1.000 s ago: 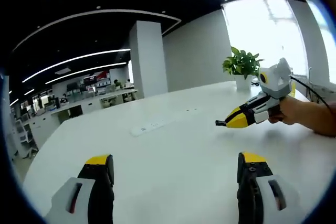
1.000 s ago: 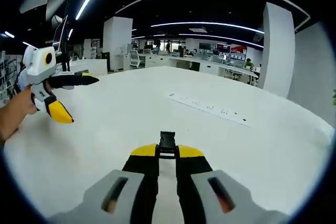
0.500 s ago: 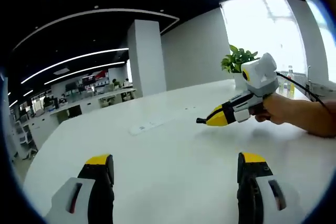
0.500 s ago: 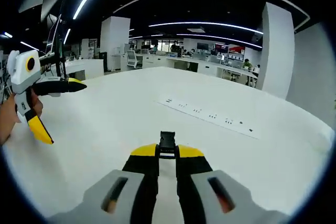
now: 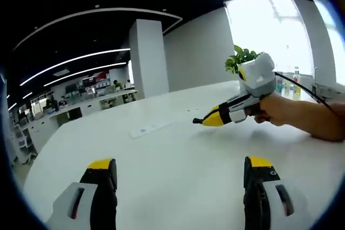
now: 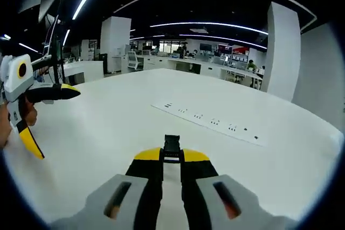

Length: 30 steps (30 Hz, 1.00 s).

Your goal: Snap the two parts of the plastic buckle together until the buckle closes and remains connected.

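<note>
In the right gripper view my right gripper is shut on a small black buckle part, which sticks out past the yellow fingertips above the white table. The left gripper is at that view's left edge, held in a hand, with its jaws spread wide and nothing between them. In the left gripper view my left gripper stands open low over the table. Ahead to the right a hand holds the right gripper, with the dark buckle part at its tip.
A flush strip of power sockets runs across the table, also seen in the left gripper view as a pale strip. A potted plant stands at the table's far side by a bright window. Pillars and office desks lie beyond.
In the left gripper view the right gripper has moved leftward and nearer. In the right gripper view the left gripper has slid toward the left edge. Both grips are unchanged.
</note>
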Each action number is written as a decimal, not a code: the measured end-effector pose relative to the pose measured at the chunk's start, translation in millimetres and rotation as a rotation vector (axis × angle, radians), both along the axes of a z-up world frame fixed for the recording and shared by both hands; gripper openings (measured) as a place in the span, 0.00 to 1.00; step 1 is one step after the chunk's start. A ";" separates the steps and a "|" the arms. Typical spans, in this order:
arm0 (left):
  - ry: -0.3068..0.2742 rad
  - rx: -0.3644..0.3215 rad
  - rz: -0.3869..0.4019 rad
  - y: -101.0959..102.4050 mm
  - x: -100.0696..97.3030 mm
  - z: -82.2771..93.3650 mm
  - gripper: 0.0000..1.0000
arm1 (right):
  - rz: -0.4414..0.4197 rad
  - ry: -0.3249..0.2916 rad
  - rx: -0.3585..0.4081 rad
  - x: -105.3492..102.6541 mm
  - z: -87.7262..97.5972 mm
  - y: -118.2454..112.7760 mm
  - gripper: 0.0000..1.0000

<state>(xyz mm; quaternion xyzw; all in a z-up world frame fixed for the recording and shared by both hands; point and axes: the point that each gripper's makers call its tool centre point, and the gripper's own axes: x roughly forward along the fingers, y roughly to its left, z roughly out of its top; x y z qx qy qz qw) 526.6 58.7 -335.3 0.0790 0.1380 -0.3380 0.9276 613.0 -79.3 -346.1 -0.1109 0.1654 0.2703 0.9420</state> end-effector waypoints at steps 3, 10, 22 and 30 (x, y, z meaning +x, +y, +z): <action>0.006 -0.003 0.008 1.6 1.4 -0.7 1.00 | 0.005 -0.006 -0.042 6.6 -4.5 4.7 0.09; 0.002 -0.006 0.008 0.9 1.7 0.7 1.00 | -0.001 -0.002 -0.043 23.2 -4.2 8.0 0.09; -0.012 0.019 -0.032 -5.7 -14.3 -2.9 1.00 | -0.008 0.018 -0.060 25.9 -13.1 1.0 0.09; 0.032 -0.057 -0.056 -11.1 -18.4 0.2 1.00 | -0.011 0.036 -0.068 23.1 -19.7 1.0 0.09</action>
